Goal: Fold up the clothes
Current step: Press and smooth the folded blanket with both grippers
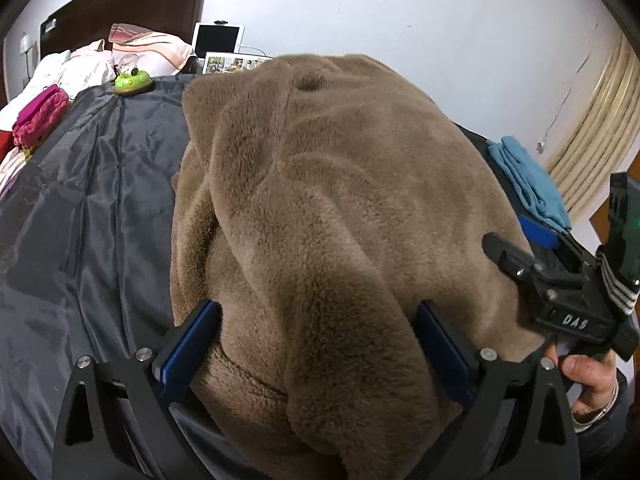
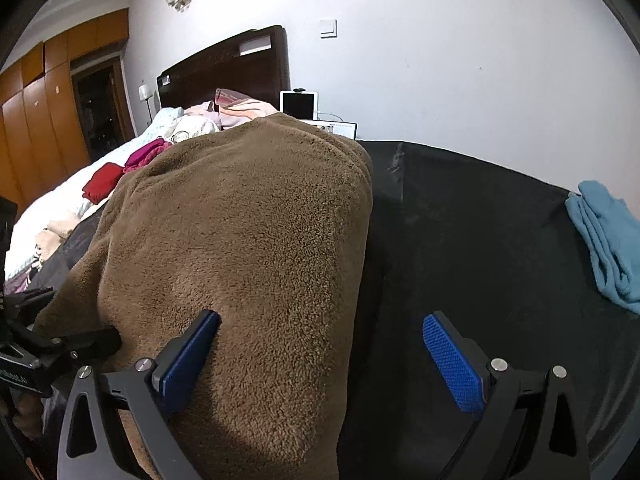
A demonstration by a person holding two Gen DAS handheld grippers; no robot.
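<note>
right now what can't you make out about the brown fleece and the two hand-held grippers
- Brown fleece: near hem leaves the bottom edge in both wrist views; its garment type is unclear.
- Left hand-held gripper: open, but fleece bulging between the fingers hides any contact.
- Right hand-held gripper: open; its left finger sits against fleece, pad face unseen.

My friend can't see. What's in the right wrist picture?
A fluffy brown fleece garment lies bunched on a dark sheet, with the open right gripper straddling its near edge. A folded blue cloth sits far right.
</note>
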